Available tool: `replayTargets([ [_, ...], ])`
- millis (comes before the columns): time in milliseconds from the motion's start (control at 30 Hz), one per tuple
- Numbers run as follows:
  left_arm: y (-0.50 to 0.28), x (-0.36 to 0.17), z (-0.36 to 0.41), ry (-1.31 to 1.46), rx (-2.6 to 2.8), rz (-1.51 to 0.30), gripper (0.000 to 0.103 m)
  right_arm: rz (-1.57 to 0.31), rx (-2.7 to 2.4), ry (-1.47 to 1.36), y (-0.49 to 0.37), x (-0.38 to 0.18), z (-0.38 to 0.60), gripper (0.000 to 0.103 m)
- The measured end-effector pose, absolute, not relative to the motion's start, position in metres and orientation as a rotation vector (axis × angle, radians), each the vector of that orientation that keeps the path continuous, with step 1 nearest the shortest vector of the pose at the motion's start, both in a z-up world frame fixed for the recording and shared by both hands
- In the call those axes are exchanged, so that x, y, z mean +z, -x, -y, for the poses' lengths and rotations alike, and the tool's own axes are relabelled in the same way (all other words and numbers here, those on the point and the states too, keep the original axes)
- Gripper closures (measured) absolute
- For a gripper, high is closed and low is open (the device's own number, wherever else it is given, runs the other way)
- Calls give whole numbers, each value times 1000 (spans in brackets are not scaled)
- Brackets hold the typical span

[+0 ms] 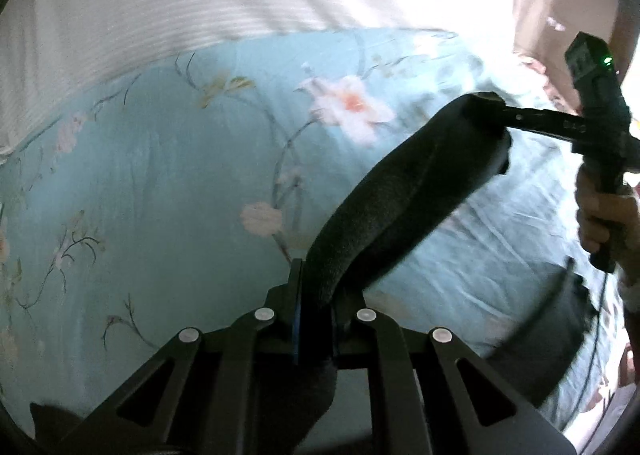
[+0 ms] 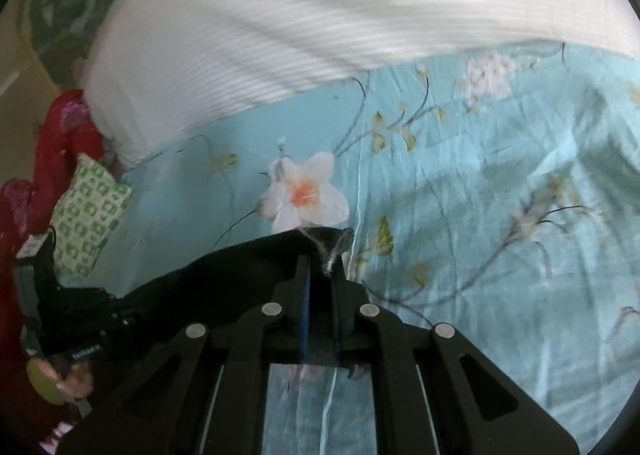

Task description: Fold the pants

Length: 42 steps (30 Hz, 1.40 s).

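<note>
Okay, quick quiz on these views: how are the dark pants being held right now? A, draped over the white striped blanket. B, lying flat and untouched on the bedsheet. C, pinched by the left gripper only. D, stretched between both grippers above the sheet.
D: the dark pants span from the left gripper to the right gripper, both shut on the fabric, above the light blue floral bedsheet.

**Hidden, cropped, blurred**

Dark fabric pants (image 1: 404,191): clamped part hidden betw. left gripper (image 1: 316,295) fingers; near end cut off at bottom edge of left wrist view. Right wrist view: pants run behind right gripper (image 2: 322,279) frame, extent unclear. Pale blue floral bedsheet (image 2: 480,183) & white ribbed blanket (image 2: 280,35) motion-blurred. Red cloth (image 2: 60,143) cropped at far left, can't ID.
</note>
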<state>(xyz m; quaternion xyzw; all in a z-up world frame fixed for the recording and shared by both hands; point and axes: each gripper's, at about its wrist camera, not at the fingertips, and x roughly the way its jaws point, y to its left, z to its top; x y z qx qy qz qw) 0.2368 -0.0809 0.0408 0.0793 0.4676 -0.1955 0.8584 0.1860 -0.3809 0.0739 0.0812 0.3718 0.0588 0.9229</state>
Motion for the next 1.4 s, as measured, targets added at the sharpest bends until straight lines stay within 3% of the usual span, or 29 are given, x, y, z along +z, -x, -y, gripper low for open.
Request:
replayTargets([
  [567, -97, 30, 116, -205, -629, -1010, 95, -736, 210, 80, -24, 59, 382, 94],
  [1067, -71, 2, 118, -244, -622, -1041, 94, -765, 155, 108, 30, 29, 381, 95],
  [1333, -57, -7, 118, -252, -609, -1074, 79, -833, 93, 102, 43, 18, 380, 94],
  [1400, -52, -5, 113, -223, -610, -1079, 65, -850, 39, 122, 48, 18, 378, 86],
])
